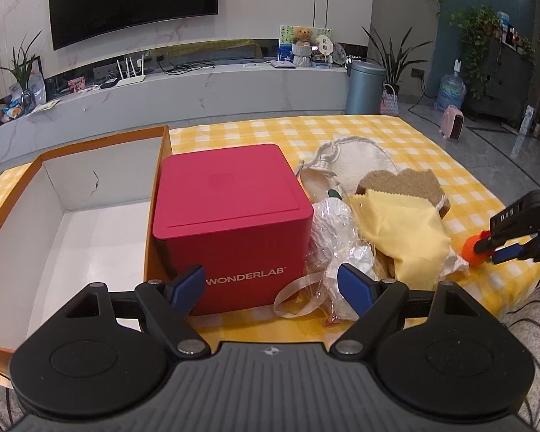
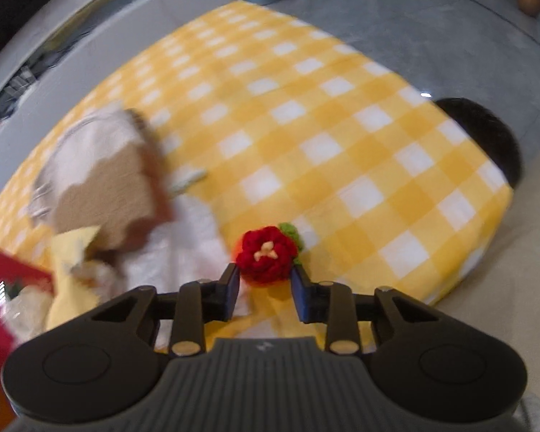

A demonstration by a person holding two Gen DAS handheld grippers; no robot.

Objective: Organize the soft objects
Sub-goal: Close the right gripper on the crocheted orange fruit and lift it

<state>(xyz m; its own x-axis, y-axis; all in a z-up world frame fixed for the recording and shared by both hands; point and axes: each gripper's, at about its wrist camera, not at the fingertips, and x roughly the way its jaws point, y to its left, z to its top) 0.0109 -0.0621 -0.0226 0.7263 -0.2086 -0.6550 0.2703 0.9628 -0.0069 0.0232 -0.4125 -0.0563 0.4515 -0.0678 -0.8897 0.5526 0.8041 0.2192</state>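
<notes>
In the left wrist view an open orange cardboard box point(image 1: 72, 194) fills the left of the frame; its white inside shows nothing in it. Touching its right wall stands a closed red cube box point(image 1: 230, 223) with WONDERLAB printed on its front face; its contents cannot be seen. Right of the cube, on the yellow checked cloth point(image 1: 396, 136), lies a heap of soft things: a crinkled clear plastic bag point(image 1: 334, 248) with a ribbon loop, a pale yellow cloth point(image 1: 406, 237), a brown sponge point(image 1: 403, 183) and a cream drawstring pouch point(image 1: 356, 158). The left gripper point(image 1: 271, 288) hovers at the bottom centre with its jaws wide apart and nothing between them. At the right edge the right gripper point(image 1: 493, 252) pinches a crocheted flower point(image 1: 473, 250). In the right wrist view the flower point(image 2: 266, 259), red with green leaves, sits at the centre of the frame between the blue fingertips point(image 2: 232, 288), which press on its two sides, above the cloth.
</notes>
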